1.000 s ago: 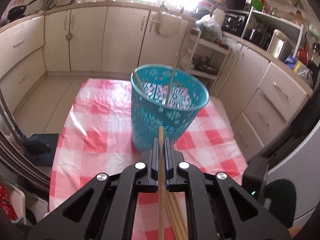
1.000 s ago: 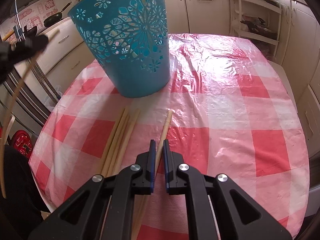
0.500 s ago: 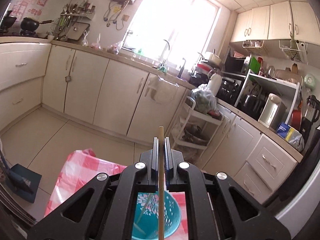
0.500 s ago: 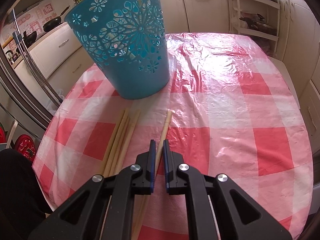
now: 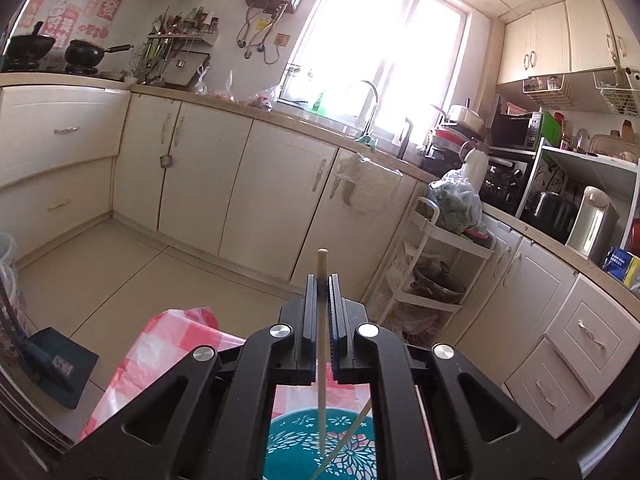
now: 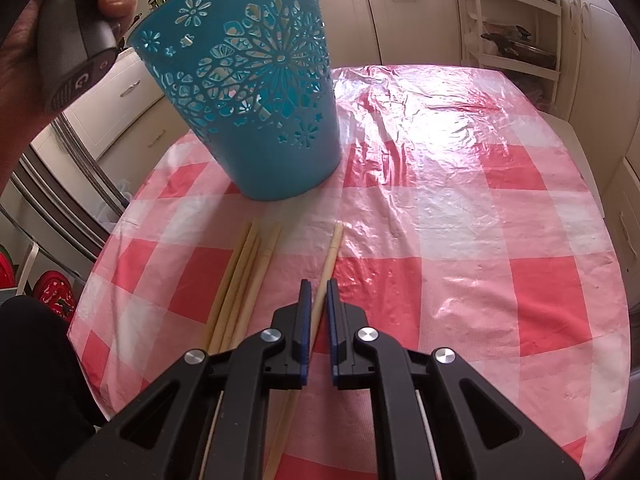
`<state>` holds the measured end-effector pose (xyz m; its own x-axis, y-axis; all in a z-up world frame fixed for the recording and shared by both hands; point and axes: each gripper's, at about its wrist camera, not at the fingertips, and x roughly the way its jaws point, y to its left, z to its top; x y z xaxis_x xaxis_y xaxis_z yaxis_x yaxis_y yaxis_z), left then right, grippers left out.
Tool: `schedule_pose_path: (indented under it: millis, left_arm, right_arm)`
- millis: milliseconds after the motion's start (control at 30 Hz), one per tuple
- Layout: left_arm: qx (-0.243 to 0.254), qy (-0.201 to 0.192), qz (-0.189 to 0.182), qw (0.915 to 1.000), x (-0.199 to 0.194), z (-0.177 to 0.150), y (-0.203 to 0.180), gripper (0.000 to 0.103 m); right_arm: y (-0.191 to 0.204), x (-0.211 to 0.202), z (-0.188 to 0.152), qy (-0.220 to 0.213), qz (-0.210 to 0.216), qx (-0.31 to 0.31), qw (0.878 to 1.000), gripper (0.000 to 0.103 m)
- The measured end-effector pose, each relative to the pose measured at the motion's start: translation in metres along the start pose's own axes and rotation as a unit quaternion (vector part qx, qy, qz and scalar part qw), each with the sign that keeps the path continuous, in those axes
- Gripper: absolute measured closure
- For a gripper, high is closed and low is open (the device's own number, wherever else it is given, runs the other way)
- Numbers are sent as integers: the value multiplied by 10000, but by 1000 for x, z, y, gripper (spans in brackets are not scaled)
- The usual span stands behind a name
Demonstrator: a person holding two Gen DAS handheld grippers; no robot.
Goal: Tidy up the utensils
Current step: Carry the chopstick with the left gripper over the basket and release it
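My left gripper is shut on a pale wooden chopstick. Its top pokes above the jaws and its lower end hangs into the teal cut-out basket below. Another chopstick leans inside that basket. In the right wrist view the basket stands on the checked tablecloth. Low over the cloth, my right gripper is shut on a single chopstick that lies there. A bundle of chopsticks lies just to its left.
A hand holding the left gripper's handle shows beside the basket at the upper left. Cream kitchen cabinets and a white trolley rack stand beyond the table. A dark dustpan lies on the floor at the left.
My left gripper rose and tilted up with its chopstick, from in front of the basket to above it. The hand on its handle came into the right wrist view. The right gripper stayed still.
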<state>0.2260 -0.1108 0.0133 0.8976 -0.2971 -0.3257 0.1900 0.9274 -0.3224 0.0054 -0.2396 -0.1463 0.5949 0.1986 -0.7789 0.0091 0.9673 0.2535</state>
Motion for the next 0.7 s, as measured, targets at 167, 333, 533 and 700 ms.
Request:
schedule_pose_path:
  millis: [167, 333, 533, 700]
  left_arm:
    - [273, 142, 47, 9995, -3, -10, -3, 98]
    - [364, 368, 37, 9987, -13, -12, -2, 92]
    - [530, 241, 263, 9980, -58, -12, 14, 48]
    - [642, 286, 559, 9960, -99, -30, 45, 37]
  right_arm:
    - [1, 1, 1, 1, -6, -25, 10000, 95]
    - [0, 1, 2, 22, 12, -57, 10000, 95]
    - [-12, 1, 3, 110, 348, 290, 9989, 95]
    - [-2, 2, 5, 104, 130, 88, 9998, 95]
